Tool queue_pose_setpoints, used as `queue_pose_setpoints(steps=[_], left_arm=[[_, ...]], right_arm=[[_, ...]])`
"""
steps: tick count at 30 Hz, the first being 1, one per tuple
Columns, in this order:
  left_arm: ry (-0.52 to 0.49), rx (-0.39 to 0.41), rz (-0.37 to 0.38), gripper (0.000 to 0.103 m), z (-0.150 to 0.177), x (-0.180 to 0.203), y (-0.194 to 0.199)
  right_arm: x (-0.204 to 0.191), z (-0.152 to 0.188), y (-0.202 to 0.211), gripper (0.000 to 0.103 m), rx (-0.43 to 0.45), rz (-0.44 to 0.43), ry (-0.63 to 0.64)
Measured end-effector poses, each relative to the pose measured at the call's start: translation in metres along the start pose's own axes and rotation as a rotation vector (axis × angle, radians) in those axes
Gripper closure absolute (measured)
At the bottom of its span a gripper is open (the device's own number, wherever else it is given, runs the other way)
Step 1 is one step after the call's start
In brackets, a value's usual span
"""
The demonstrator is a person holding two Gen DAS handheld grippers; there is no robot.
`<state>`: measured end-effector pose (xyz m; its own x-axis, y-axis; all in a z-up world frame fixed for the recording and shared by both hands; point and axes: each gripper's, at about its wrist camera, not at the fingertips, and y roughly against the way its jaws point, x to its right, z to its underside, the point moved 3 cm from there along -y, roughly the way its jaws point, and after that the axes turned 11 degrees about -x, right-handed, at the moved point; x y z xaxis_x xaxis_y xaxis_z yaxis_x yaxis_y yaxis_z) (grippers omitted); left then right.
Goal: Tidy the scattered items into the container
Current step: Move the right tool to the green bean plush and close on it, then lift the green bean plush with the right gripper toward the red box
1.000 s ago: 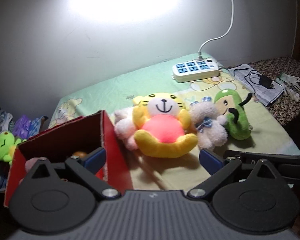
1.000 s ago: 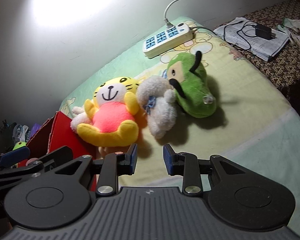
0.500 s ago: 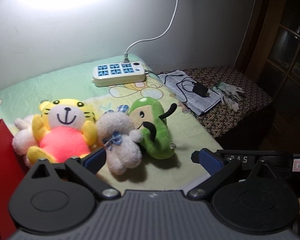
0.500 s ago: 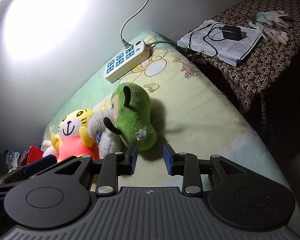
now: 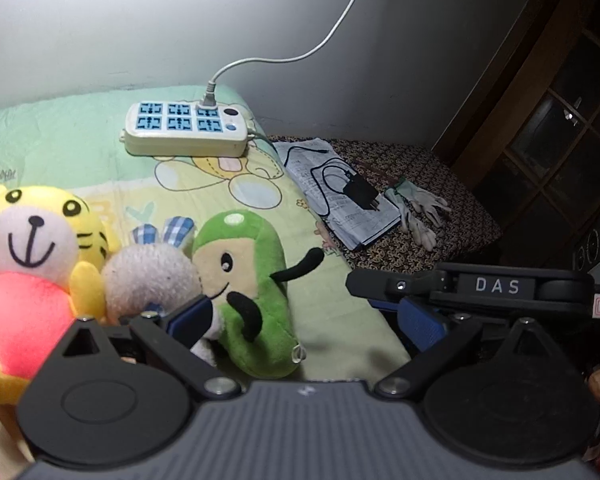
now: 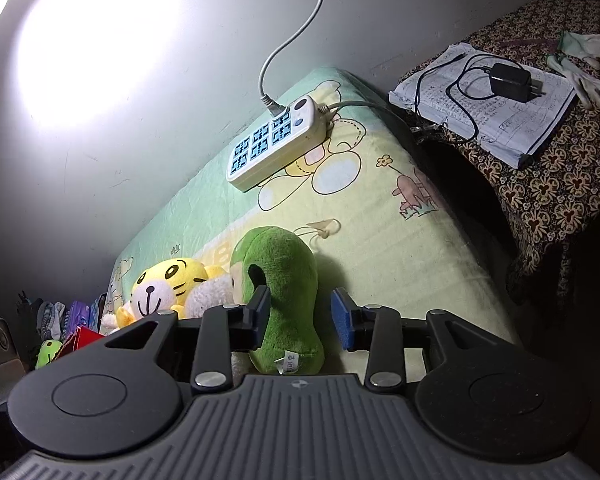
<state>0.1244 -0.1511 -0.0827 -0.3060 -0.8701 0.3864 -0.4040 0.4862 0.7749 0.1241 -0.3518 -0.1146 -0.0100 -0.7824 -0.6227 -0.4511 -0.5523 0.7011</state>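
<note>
Far left, a corner of the red box peeks in at the bed's end, cardboard by the look, contents not visible from here. Three soft toys are not yet in it, lying bunched on the bed, so most of the tidying looks undone as far as I can see. Left to right: yellow tiger, fuzzy pile, round face, pink belly; white fluffy toy with checked ears, pressed between its neighbours; green plush, bean-shaped, short velvety pile, black arms, small sewn tag at the bottom end. Left gripper hovers over the white and green toys, jaws wide apart, nothing held. Right gripper is lined up on the green plush from its back: jaws opening, plush between them, pads not pressing on it yet. My read: green plush goes next, then the other two. It's soft, should squash under the pads and grip easily. Further right on the bed, a hard plastic power strip, cream with blue sockets, white cable running up the wall; probably not part of the tidy. Beyond the bed's right edge, a side table under patterned cloth carries papers, a black charger with coiled lead, and white knit gloves.
</note>
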Motion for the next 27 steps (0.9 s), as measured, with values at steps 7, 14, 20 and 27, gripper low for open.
queue_pose_setpoints(steps=[7,14,20,27], left_arm=[[0.028,-0.062,0.053,0.004,0.0,-0.007,-0.02],[0.002,-0.102,0.015,0.004,-0.011,-0.022,-0.048],[-0.032,-0.116,0.026,0.004,-0.019,-0.025,-0.061],[-0.075,-0.107,0.011,0.003,-0.019,-0.024,-0.07]], right_arm=[[0.009,-0.012,-0.019,0.061,-0.082,-0.14,-0.007],[0.006,-0.019,-0.056,0.049,-0.153,-0.187,0.035],[0.019,-0.026,-0.075,0.04,-0.149,-0.249,-0.054],[0.025,-0.026,-0.084,0.043,-0.155,-0.314,-0.104]])
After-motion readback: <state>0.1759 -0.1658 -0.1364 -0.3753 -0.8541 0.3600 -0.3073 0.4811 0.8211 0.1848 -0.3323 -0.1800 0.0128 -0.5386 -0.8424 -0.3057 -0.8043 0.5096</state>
